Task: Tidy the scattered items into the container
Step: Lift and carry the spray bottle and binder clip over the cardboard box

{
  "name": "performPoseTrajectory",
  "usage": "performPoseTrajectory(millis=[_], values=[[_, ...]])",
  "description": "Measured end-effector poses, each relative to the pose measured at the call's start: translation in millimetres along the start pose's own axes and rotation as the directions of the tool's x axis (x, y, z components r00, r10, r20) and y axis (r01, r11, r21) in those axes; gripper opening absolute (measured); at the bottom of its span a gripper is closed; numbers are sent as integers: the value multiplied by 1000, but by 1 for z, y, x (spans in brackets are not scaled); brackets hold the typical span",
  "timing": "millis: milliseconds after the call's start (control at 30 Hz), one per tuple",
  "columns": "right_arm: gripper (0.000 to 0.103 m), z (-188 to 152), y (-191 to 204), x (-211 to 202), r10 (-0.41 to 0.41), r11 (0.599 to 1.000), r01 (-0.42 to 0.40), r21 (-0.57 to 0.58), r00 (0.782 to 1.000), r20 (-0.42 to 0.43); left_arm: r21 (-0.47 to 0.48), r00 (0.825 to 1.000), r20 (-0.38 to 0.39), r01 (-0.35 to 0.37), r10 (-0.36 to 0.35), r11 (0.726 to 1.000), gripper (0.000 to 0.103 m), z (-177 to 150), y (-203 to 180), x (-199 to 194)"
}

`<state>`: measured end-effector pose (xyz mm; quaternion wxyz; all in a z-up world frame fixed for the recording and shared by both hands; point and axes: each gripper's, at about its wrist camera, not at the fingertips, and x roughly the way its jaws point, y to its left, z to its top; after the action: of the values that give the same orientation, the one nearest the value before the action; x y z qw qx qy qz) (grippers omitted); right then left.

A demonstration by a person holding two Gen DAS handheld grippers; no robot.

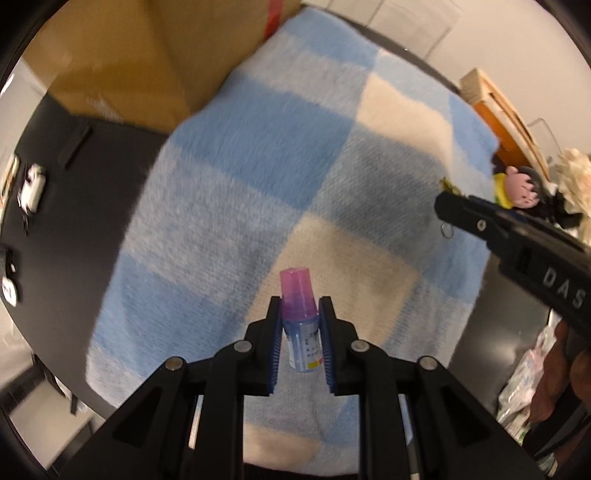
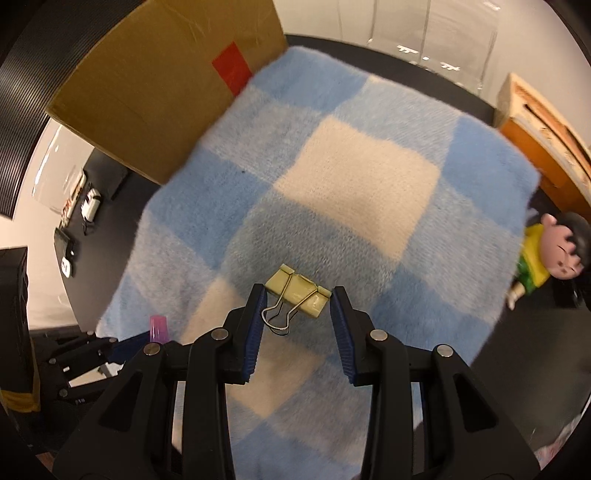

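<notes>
My left gripper (image 1: 300,310) is shut on a small bottle (image 1: 301,325) with a pink cap and a blue label, held above the blue and cream checked blanket (image 1: 258,177). My right gripper (image 2: 299,299) holds a yellow binder clip (image 2: 298,293) between its fingers above the blanket; the pads touch the clip's ends. The right gripper also shows in the left wrist view (image 1: 448,210), with the clip's wire loop hanging under it. The bottle's pink cap (image 2: 158,328) shows at lower left of the right wrist view. A cardboard box (image 2: 166,92) stands at the blanket's far left.
A doll (image 2: 550,254) with black hair and a yellow shirt lies on the black table right of the blanket. An orange-brown box (image 2: 543,144) sits at the far right. Small white devices (image 1: 33,188) lie on the table to the left. Clear acrylic stands (image 2: 424,33) are at the back.
</notes>
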<state>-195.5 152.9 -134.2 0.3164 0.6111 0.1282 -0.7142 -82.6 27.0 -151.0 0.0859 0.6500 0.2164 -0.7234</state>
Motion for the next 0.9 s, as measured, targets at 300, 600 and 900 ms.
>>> performPoseTrajectory(millis=[300,600,900], values=[[37,-15,22,-48,-61,987,49,152,995,78,163,998,47,24,-32,986,19,18,18,-49],[37,-13,44,-70,-158,964,128,233,981,116,258,996,59,53,-71,965,19,24,32,-78],[37,-9,55,-105,-209,951,161,265,964,164,299,992,57,95,-117,949,19,32,35,-88]])
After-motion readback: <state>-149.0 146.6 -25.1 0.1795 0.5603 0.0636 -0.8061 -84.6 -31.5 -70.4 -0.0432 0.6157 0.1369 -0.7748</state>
